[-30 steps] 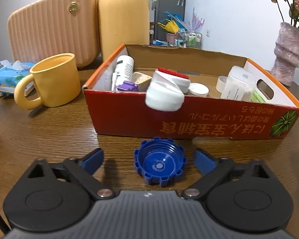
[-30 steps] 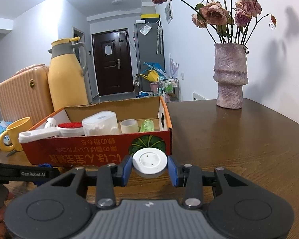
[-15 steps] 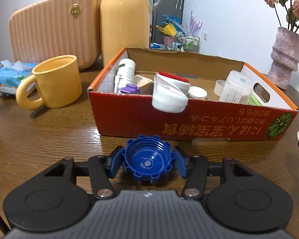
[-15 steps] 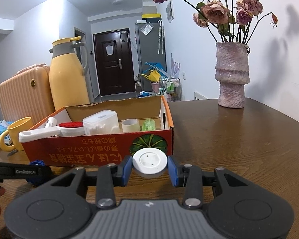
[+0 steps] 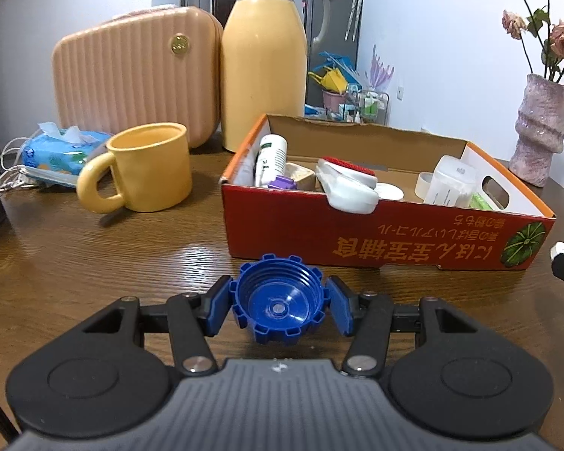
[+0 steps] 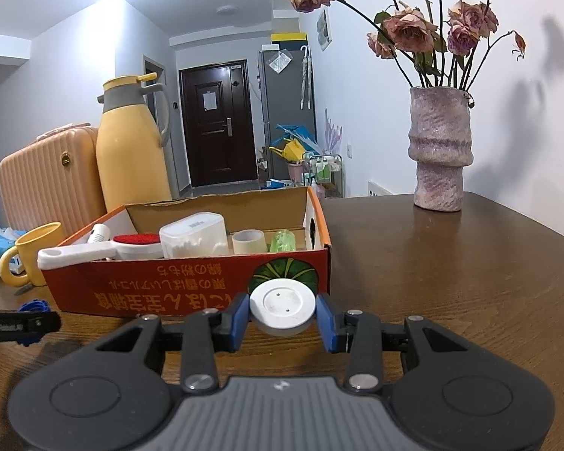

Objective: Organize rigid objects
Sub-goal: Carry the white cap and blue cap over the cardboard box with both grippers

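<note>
My left gripper (image 5: 278, 306) is shut on a blue ridged bottle cap (image 5: 280, 302), held just above the wooden table in front of the red cardboard box (image 5: 376, 240). My right gripper (image 6: 282, 317) is shut on a white round lid (image 6: 282, 305), close to the box's front right corner (image 6: 319, 263). The box holds a white brush with a red pad (image 5: 347, 184), a white bottle (image 5: 270, 158), a clear cotton-swab case (image 6: 193, 235), a tape roll (image 6: 249, 241) and other small items. The blue cap also shows in the right wrist view (image 6: 34, 305).
A yellow mug (image 5: 143, 167) stands left of the box, with a tissue pack (image 5: 60, 148), a peach case (image 5: 135, 75) and a yellow thermos (image 5: 263, 60) behind. A pink vase with dried roses (image 6: 440, 154) stands at the back right.
My left gripper has closed on the blue cap and lifted it slightly, drawing back from the box. My right gripper keeps holding the white lid, nearly still.
</note>
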### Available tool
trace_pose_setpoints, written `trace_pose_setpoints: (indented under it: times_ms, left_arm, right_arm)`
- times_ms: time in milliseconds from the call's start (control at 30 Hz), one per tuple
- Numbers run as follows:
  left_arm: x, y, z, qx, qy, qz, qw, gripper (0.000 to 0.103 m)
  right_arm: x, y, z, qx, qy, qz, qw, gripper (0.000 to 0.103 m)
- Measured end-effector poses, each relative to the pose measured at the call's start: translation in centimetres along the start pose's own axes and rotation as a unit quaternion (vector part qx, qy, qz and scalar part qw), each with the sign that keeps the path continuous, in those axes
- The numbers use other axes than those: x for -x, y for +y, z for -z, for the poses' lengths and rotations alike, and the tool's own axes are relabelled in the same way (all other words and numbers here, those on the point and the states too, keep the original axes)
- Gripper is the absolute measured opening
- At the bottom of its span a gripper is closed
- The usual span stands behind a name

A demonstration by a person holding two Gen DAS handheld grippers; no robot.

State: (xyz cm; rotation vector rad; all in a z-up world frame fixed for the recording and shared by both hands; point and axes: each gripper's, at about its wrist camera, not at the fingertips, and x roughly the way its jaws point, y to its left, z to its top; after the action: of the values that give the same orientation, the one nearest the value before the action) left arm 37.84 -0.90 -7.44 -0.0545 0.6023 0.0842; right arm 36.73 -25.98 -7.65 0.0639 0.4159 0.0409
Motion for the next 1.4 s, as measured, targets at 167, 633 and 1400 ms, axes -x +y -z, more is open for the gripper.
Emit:
trace_pose_setpoints:
  times_ms: [167, 633, 1400]
  left_arm:
    - [1.6, 0.2, 0.3, -0.001, -0.016, 0.003, 0.9999, 0.055]
    - [6.1, 0.2, -0.5, 0.004, -0.063, 0.03, 0.9975, 0.055]
    - [4.5, -2.3, -6.0, 0.021, -0.113, 0.048, 0.9922, 0.055]
  right_arm:
    - [0.2, 0.1, 0.0, 0.002, -0.008, -0.001, 1.0, 0.038]
    - [1.4, 1.0, -1.0, 0.011, -0.038, -0.011, 0.999, 0.038]
    - [-1.7, 3.4, -4.1, 0.015, -0.08, -0.025, 0.996, 0.038]
